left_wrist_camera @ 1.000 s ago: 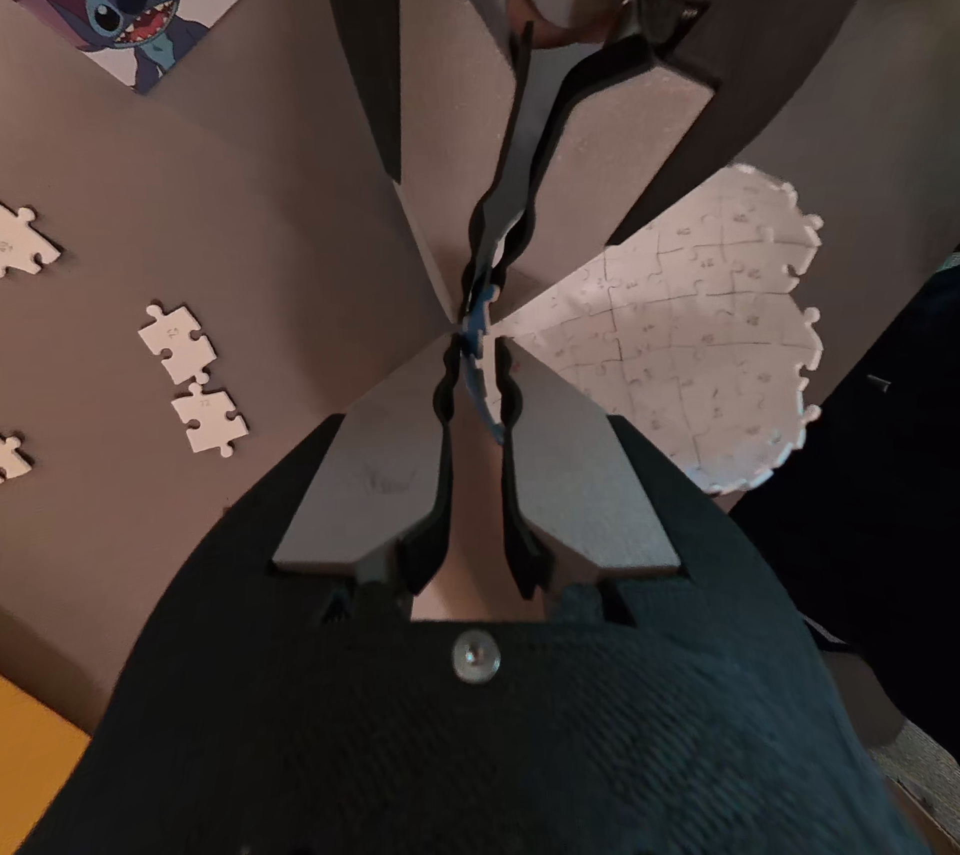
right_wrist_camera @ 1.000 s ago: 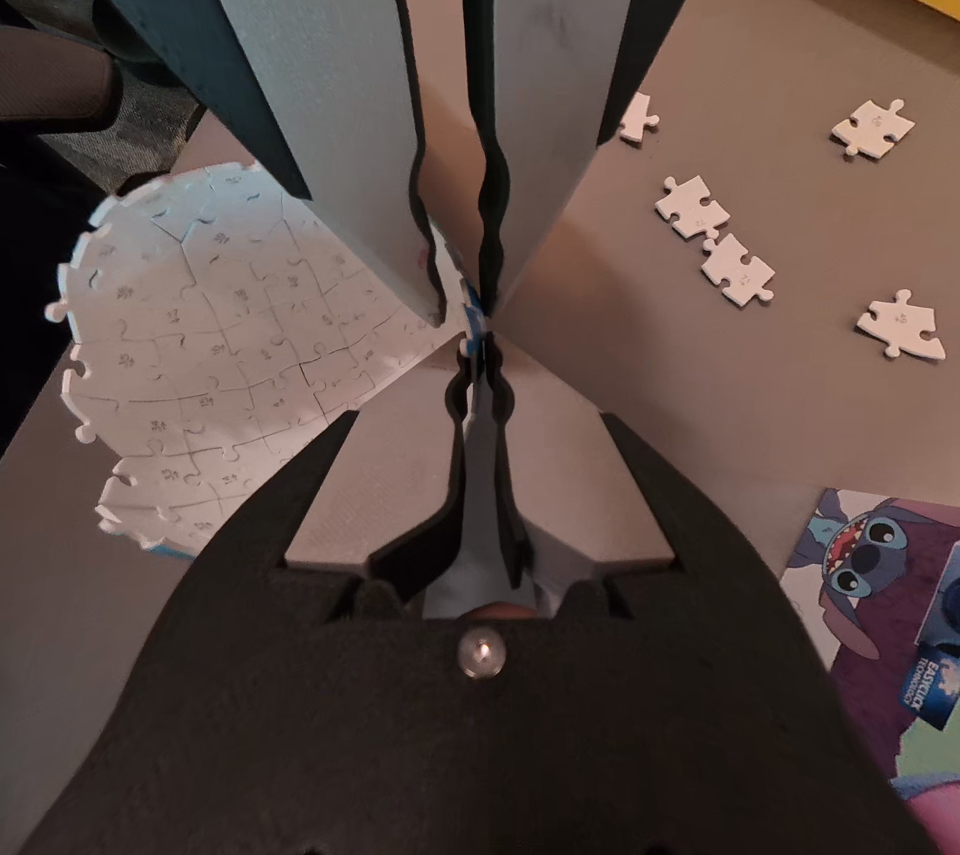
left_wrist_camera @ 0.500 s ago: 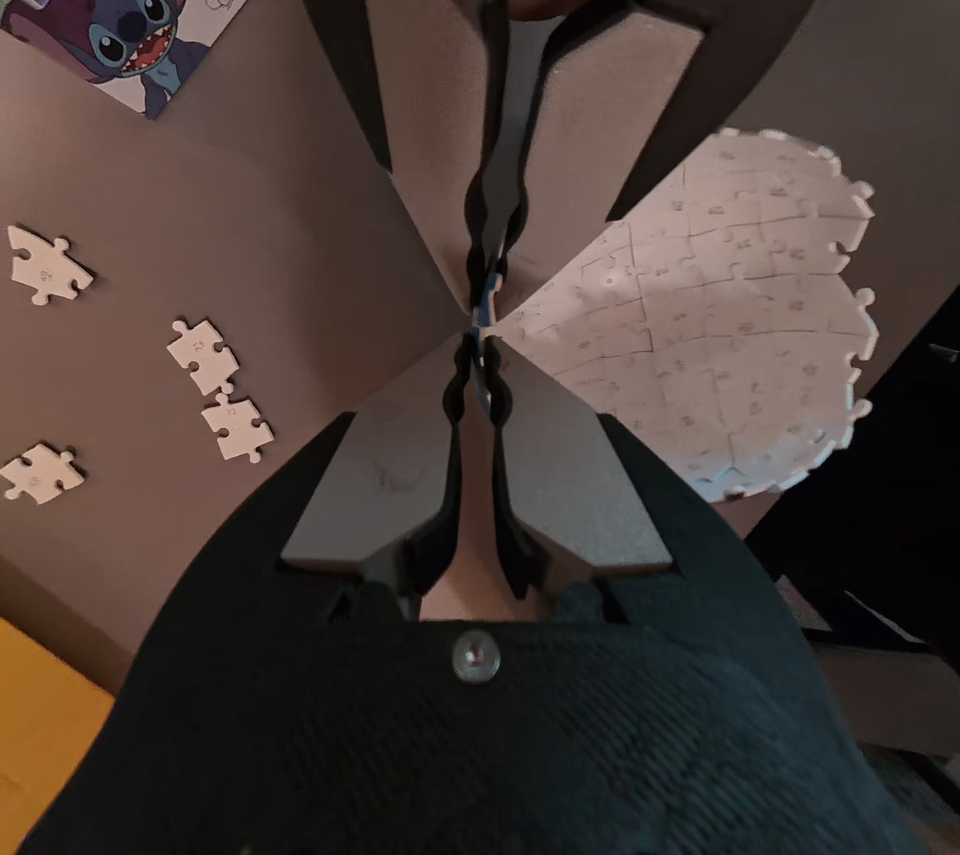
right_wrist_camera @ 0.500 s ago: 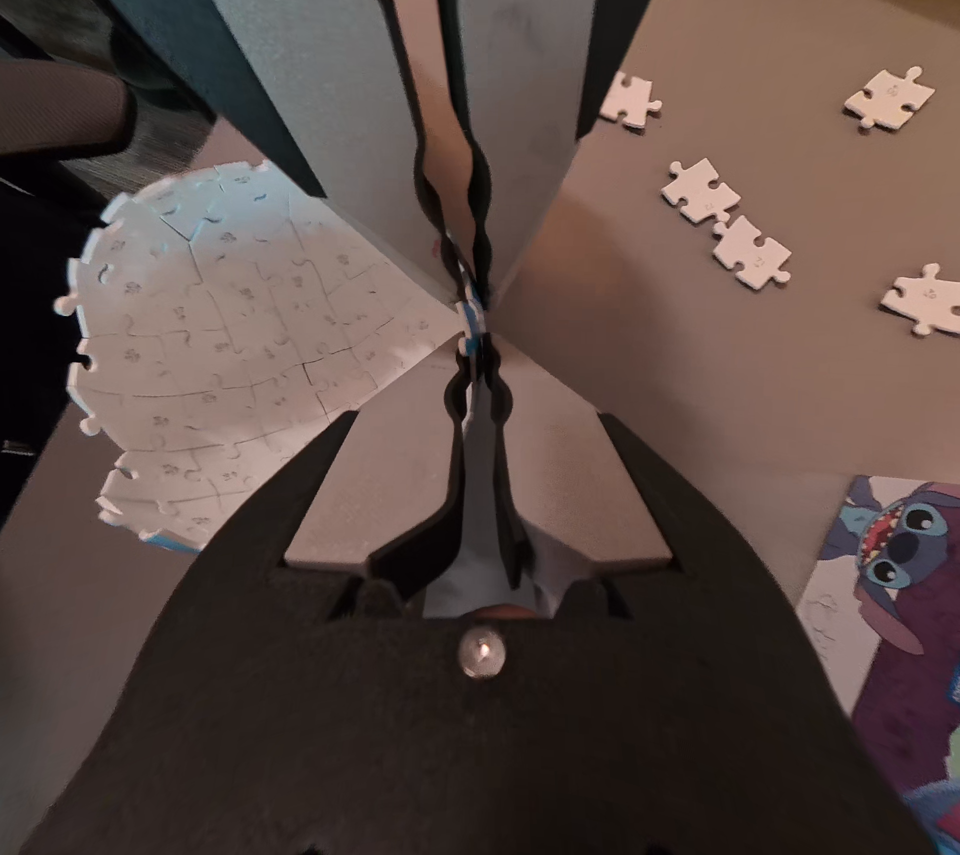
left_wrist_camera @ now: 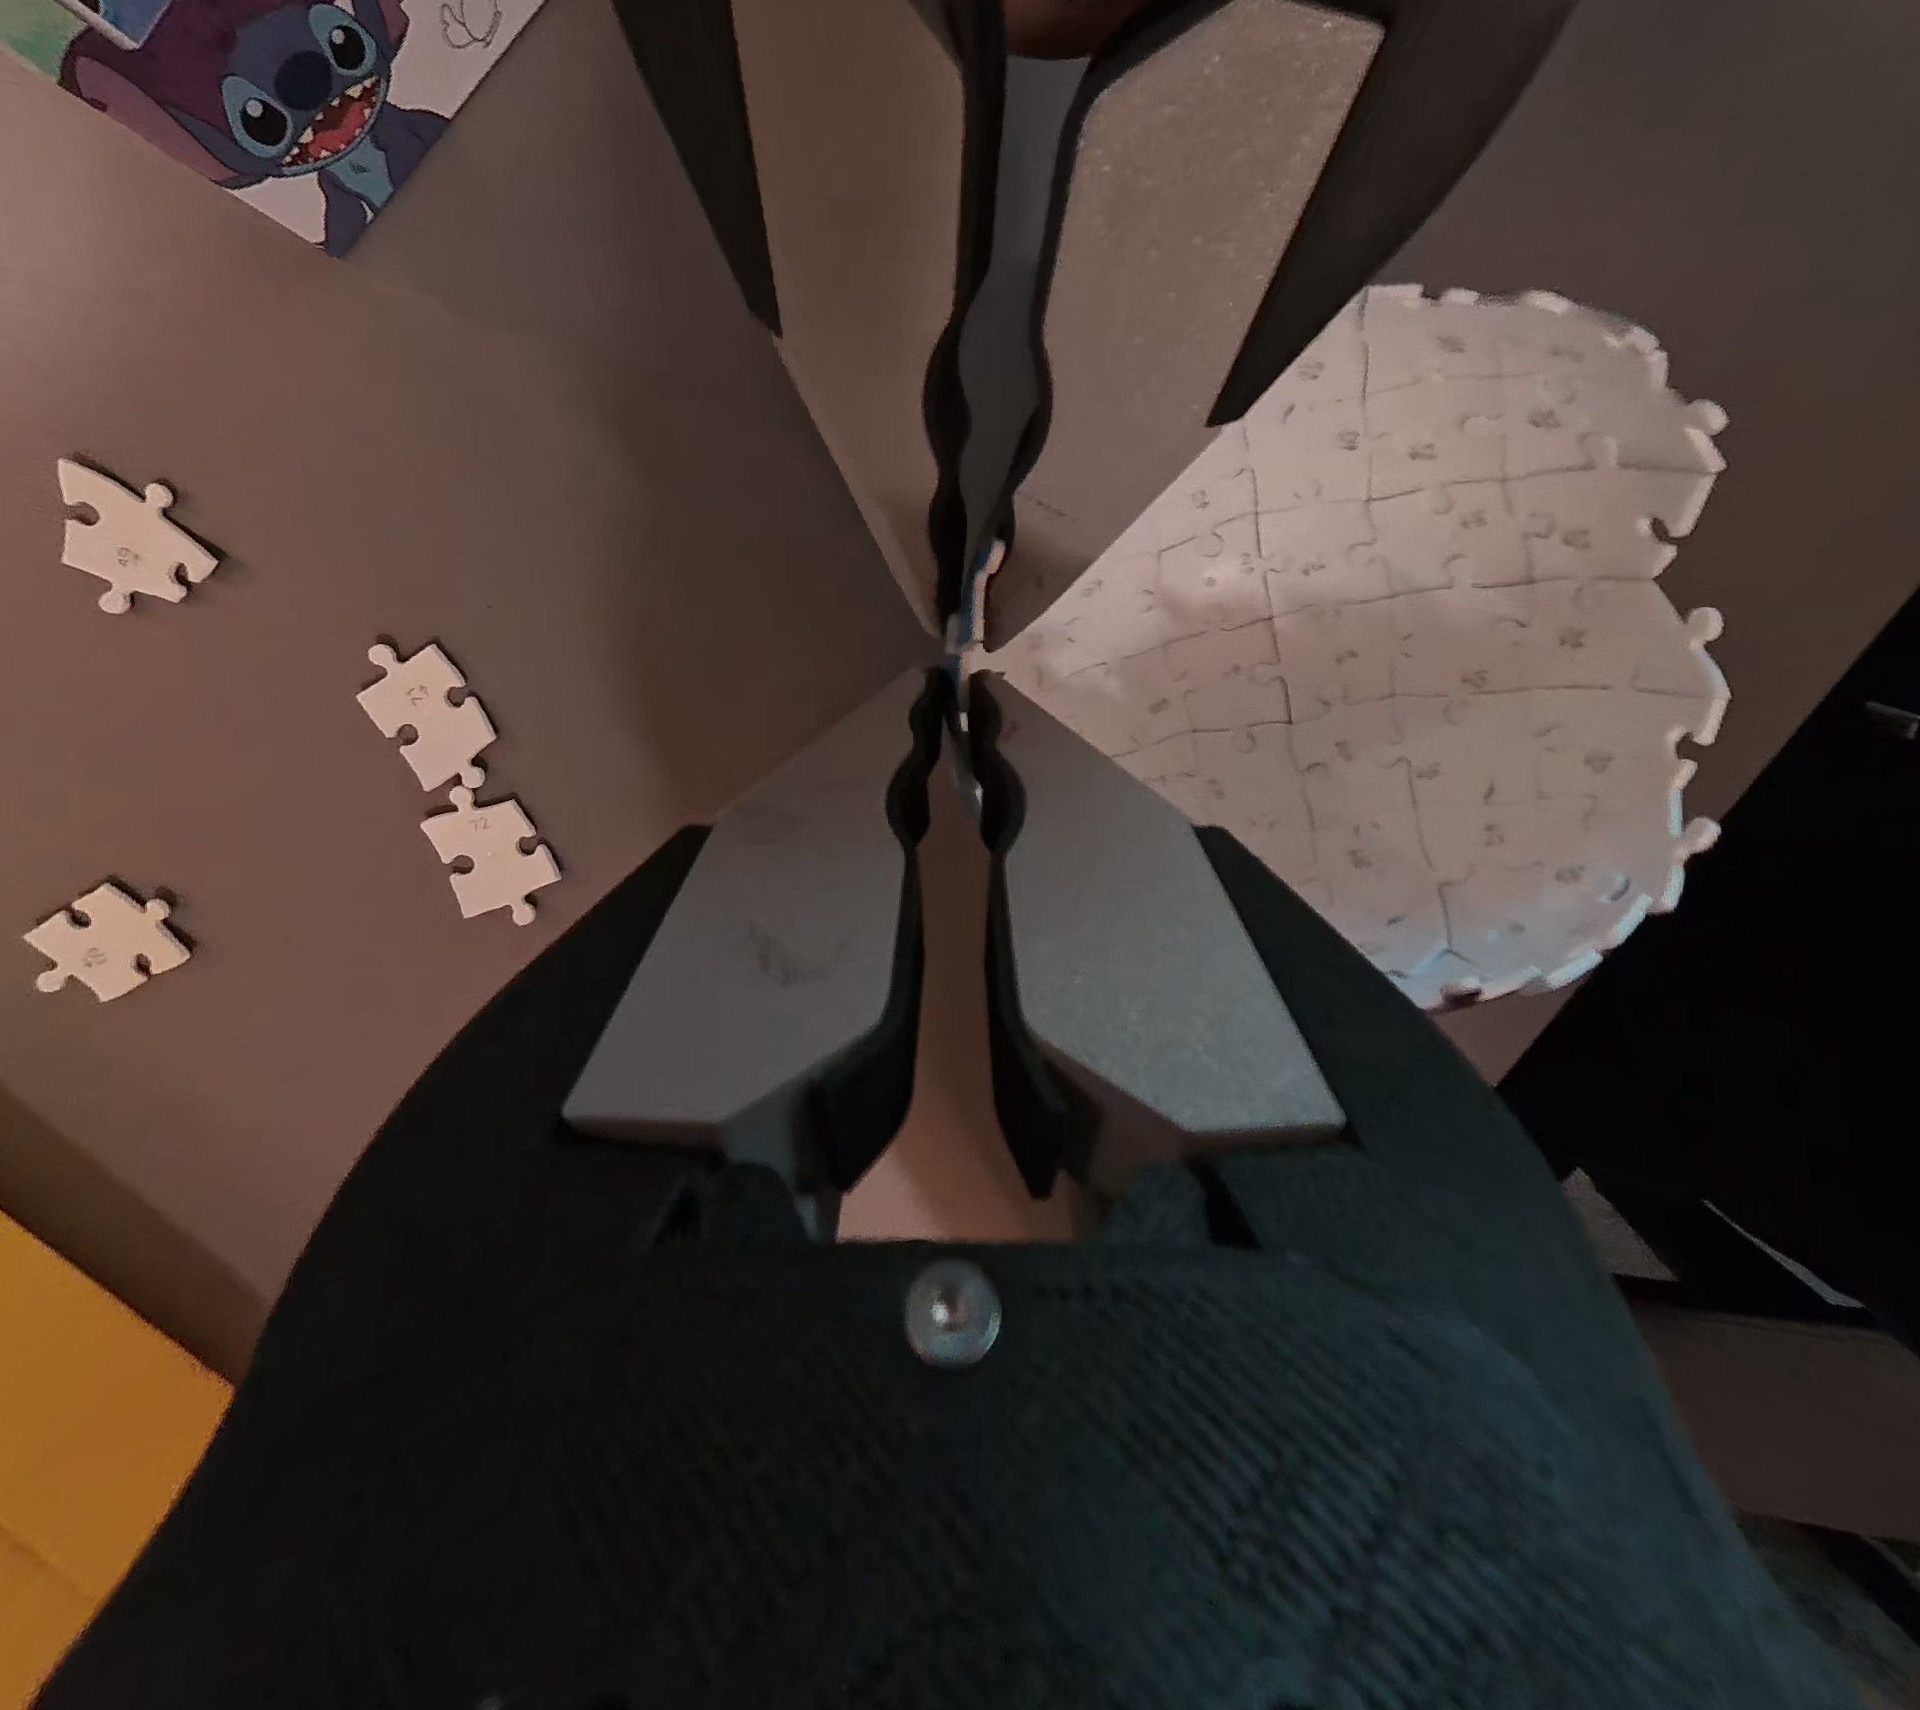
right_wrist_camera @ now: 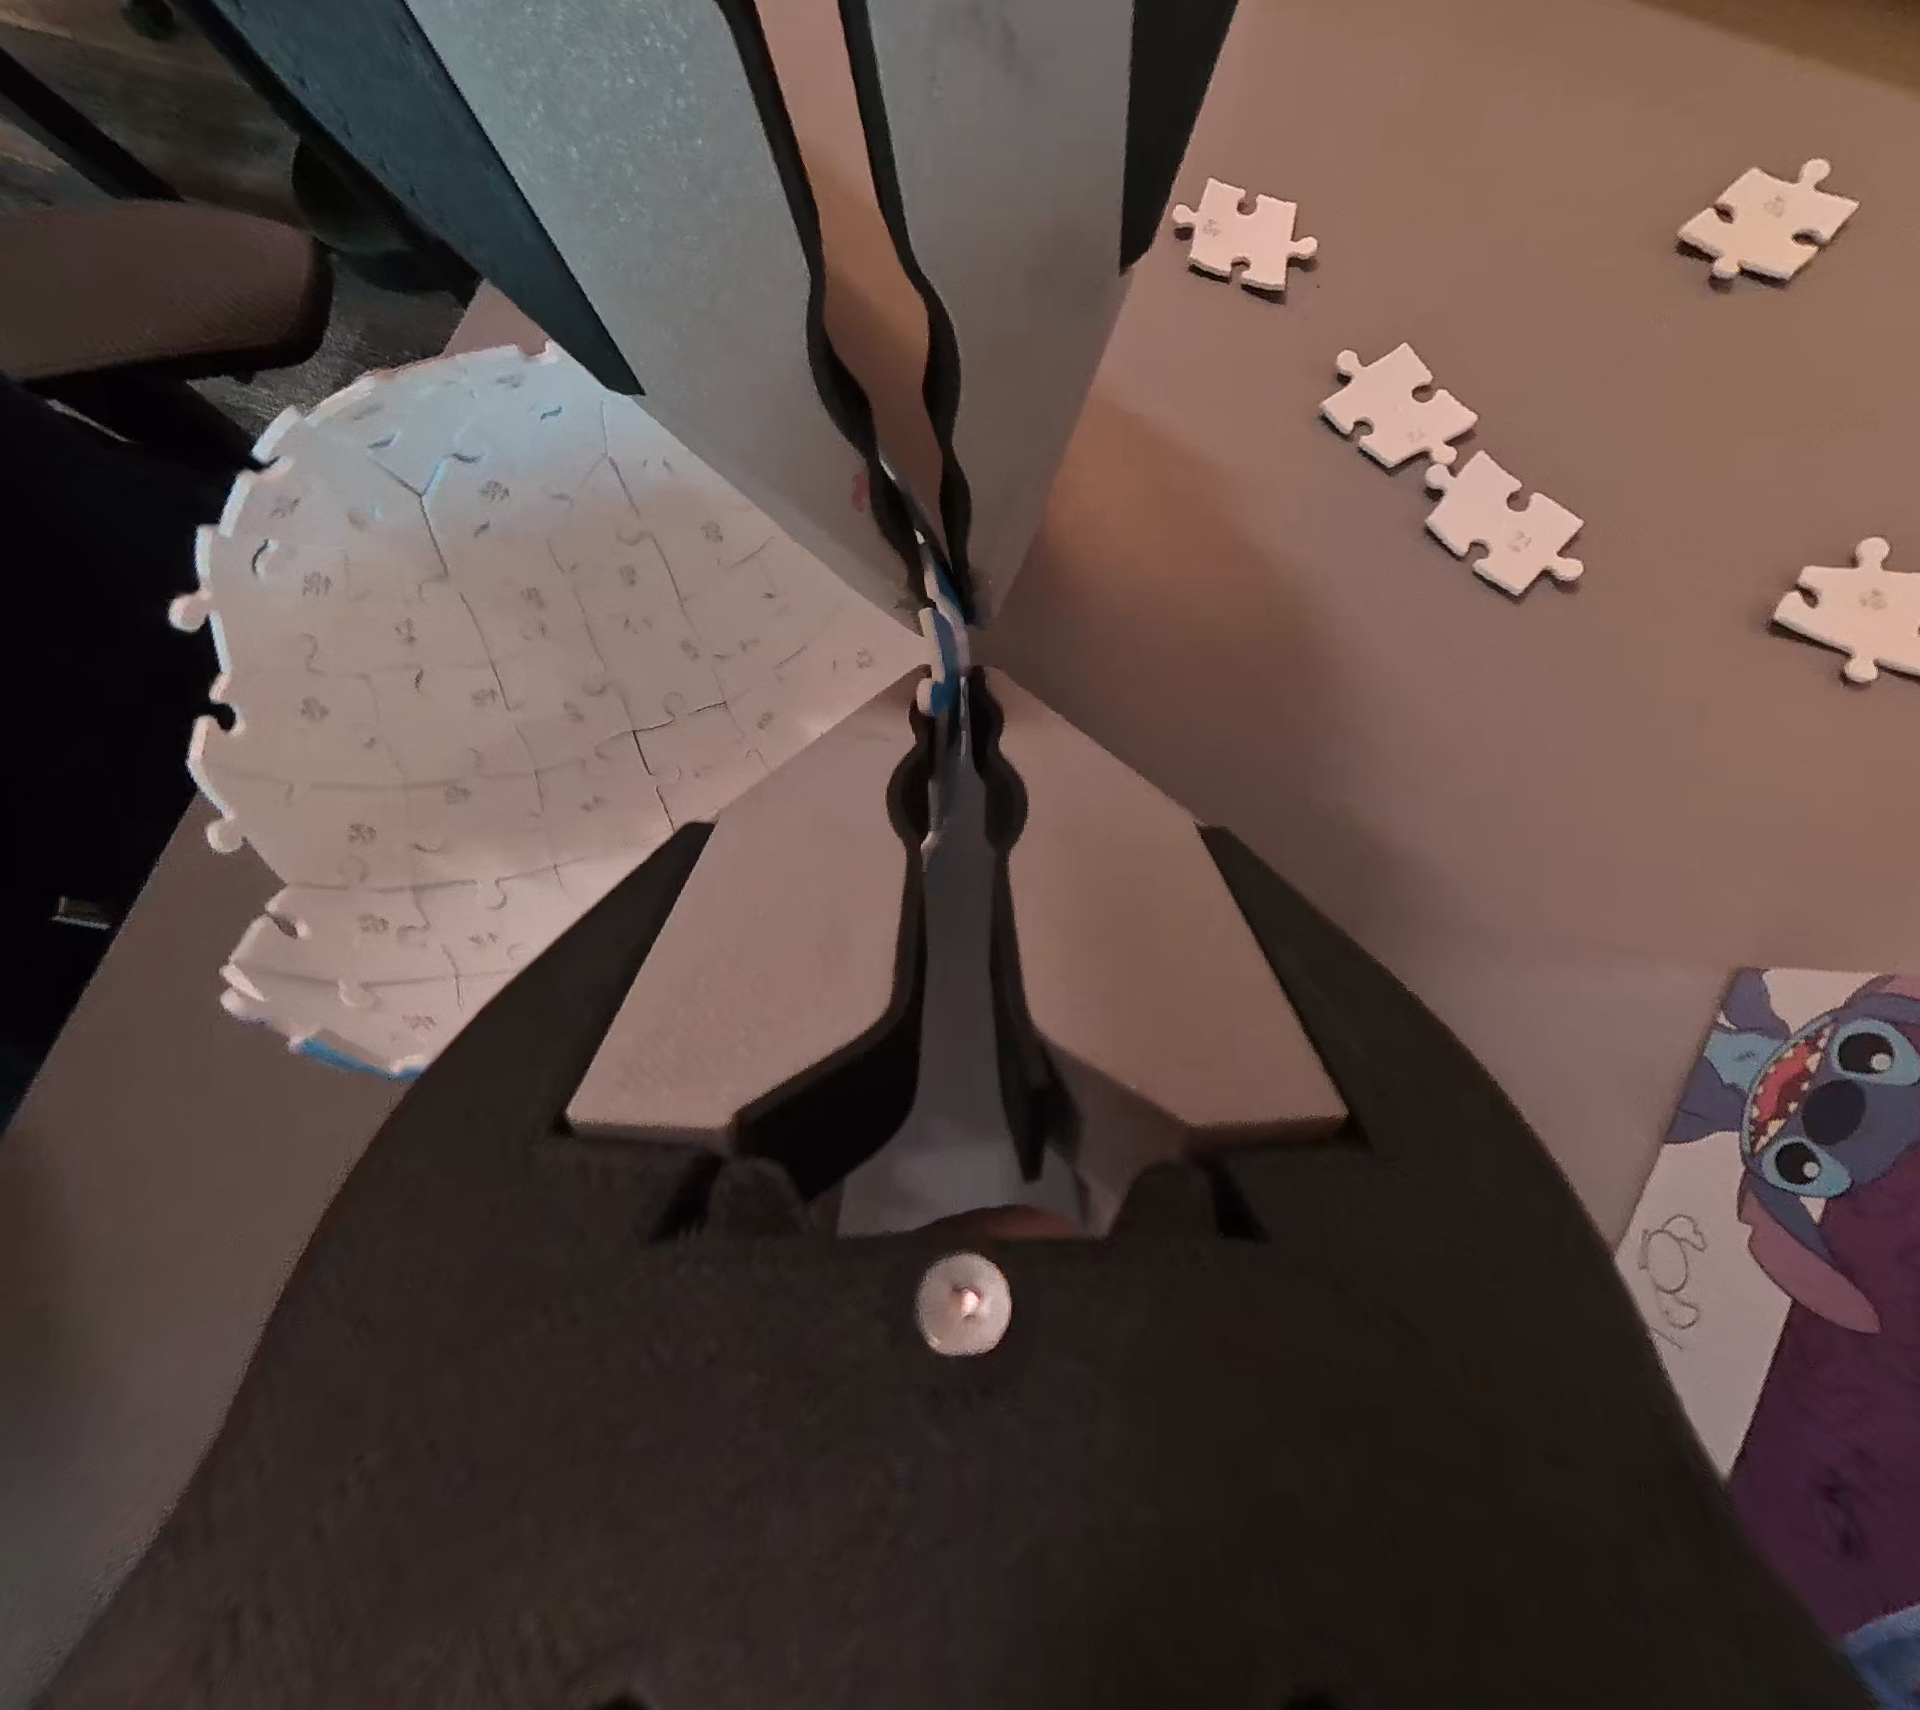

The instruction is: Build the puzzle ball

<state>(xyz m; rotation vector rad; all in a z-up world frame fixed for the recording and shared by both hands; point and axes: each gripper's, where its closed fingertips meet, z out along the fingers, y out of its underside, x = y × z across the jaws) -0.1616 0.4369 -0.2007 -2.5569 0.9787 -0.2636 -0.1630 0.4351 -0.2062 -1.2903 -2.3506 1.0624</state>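
A partly built white puzzle ball shell [left_wrist_camera: 1455, 673] is held edge-on above the brown table [left_wrist_camera: 623, 413]; it also shows in the right wrist view [right_wrist_camera: 468, 673]. My left gripper [left_wrist_camera: 956, 710] is shut on a thin blue-and-white edge at the shell's rim. My right gripper [right_wrist_camera: 956, 710] is shut on the same rim from the opposite side, tip to tip with the left. The right gripper enters the left wrist view from the top [left_wrist_camera: 966, 611]; the left gripper enters the right wrist view from the top [right_wrist_camera: 940, 590]. I cannot tell whether a separate piece is pinched there.
Several loose white puzzle pieces [left_wrist_camera: 426, 715] lie face down on the table, also in the right wrist view [right_wrist_camera: 1403, 408]. A puzzle box with a blue cartoon figure [left_wrist_camera: 291, 60] lies at the table's far side [right_wrist_camera: 1818, 1193]. A yellow surface [left_wrist_camera: 83, 1400] borders the table. The grippers are tip to tip, or close to it.
Both grippers stay shut on the rim, tip to tip. The pair and the shell have shifted a little over the table, and the shell shows more of its inside.
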